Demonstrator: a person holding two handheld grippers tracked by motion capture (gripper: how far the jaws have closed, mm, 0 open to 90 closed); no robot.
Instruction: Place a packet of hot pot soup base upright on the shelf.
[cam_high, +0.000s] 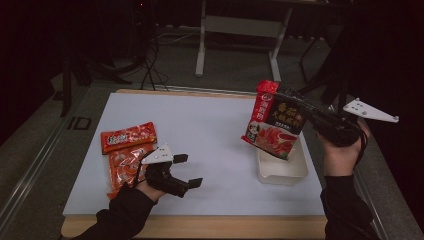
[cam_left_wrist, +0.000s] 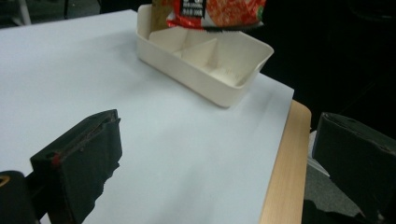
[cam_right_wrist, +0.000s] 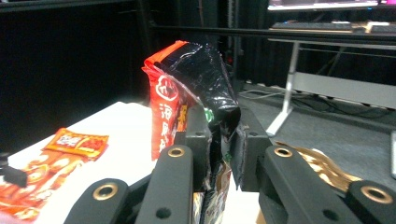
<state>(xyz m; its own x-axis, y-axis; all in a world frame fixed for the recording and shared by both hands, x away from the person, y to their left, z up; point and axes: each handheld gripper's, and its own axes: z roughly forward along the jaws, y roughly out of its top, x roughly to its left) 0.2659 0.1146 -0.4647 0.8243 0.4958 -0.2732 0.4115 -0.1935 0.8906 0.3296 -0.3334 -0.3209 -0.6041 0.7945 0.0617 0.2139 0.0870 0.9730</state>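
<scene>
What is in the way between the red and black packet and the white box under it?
Nothing visible. The right gripper holds the packet just above the divided white box, whose visible compartments look empty.

Three snack packets in all: one red-and-black packet (cam_high: 274, 120) held above the tray, one orange-red packet (cam_high: 128, 137) flat on the white table top, and one clear-fronted red packet (cam_high: 121, 167) just beside it. One cream plastic tray (cam_high: 281, 171), divided into three compartments as the left gripper view shows (cam_left_wrist: 205, 60). Two hand-held grippers, the left gripper (cam_high: 184, 171) and the right gripper (cam_high: 305, 111), each with two black jaws and one grey three-cornered plate, on one white-topped table (cam_high: 210, 125).
</scene>
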